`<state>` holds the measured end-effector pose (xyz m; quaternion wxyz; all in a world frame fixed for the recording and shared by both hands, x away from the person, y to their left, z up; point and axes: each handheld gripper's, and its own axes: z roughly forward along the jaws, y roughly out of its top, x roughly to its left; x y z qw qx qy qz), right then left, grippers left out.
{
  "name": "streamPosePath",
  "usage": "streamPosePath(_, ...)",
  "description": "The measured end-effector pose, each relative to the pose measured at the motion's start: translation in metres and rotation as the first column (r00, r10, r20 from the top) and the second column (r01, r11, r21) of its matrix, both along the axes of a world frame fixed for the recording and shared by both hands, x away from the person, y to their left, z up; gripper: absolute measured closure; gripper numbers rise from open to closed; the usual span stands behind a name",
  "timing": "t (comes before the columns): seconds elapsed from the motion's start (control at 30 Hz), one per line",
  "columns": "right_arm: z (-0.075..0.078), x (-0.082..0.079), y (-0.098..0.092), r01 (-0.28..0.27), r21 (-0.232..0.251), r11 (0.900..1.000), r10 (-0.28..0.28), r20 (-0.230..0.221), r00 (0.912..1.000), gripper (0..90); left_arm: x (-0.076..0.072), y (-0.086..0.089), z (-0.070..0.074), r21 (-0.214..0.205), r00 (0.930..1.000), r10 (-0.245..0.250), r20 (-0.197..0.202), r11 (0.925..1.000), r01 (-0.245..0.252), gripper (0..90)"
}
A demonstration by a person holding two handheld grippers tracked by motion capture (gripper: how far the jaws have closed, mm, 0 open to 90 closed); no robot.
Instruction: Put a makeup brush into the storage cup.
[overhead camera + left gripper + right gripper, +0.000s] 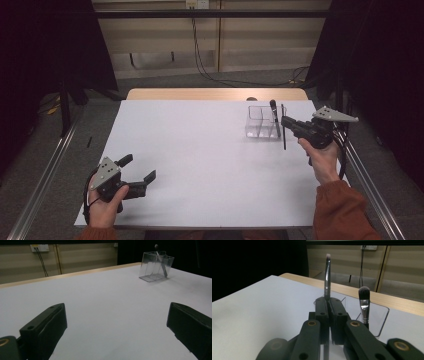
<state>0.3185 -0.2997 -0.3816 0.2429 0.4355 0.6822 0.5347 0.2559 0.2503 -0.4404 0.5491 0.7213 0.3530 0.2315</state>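
**Slim brush going toward the clear holder**

At the near left of the worktop [200, 165], the left tongs [139, 171] are resting low in the person's hand, their jaws standing wide apart with nothing between them. The left gripper view is looking across bare white surface toward the clear holder [156, 266] at the far right.

Moving right, that holder [260, 121] is standing upright near the far right edge, and a flat-headed makeup brush [364, 305] is already leaning inside it, bristles up.

Just beside the holder, the right tongs [286, 121] are clamping a thin brush [327, 277] on its handle, jaws pressed together around it. The thin brush is hanging upright, bristle tip up and its lower end reaching down toward the worktop just near of the holder.

The thin brush is looking light, stiff and narrow, with a smooth handle that could be slipping or swivelling in a loose pinch. Holding it mid-handle, as now, is probably the safest choice, keeping pads off the soft bristles. The holder is likely light and easy to tip, so the handle end should be entering without knocking the wall.
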Motion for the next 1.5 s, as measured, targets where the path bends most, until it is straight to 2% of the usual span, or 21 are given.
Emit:
streamPosePath(0.17, 0.005, 0.007, -0.001, 0.019, 0.005, 0.9998, -0.019, 0.009, 0.9998, 86.5, 0.000, -0.002, 0.000, 0.008, 0.9999, -0.015, 0.001, 0.9998, 0.015, 2.9)
streamPosePath(0.33, 0.011, 0.014, 0.000, 0.025, -0.013, 0.9996, -0.025, 0.020, 0.9995, 86.5, 0.000, -0.001, 0.000, 0.005, 1.0000, -0.008, 0.002, 1.0000, 0.008, 2.9)
streamPosePath(0.73, 0.026, 0.032, 0.001, 0.056, -0.013, 0.9983, -0.055, 0.038, 0.9978, 86.5, 0.000, -0.001, 0.000, 0.008, 1.0000, -0.007, 0.003, 0.9999, 0.007, 2.9)
streamPosePath(0.8, 0.026, 0.036, 0.001, 0.065, -0.025, 0.9975, -0.064, 0.042, 0.9971, 86.4, 0.000, 0.000, 0.000, 0.009, 1.0000, -0.008, 0.001, 0.9999, 0.008, 2.9)
streamPosePath(1.5, 0.024, 0.073, -0.002, 0.116, -0.010, 0.9933, -0.115, 0.025, 0.9930, 86.4, 0.001, -0.001, 0.000, 0.013, 0.9999, -0.014, 0.001, 0.9998, 0.014, 2.9)
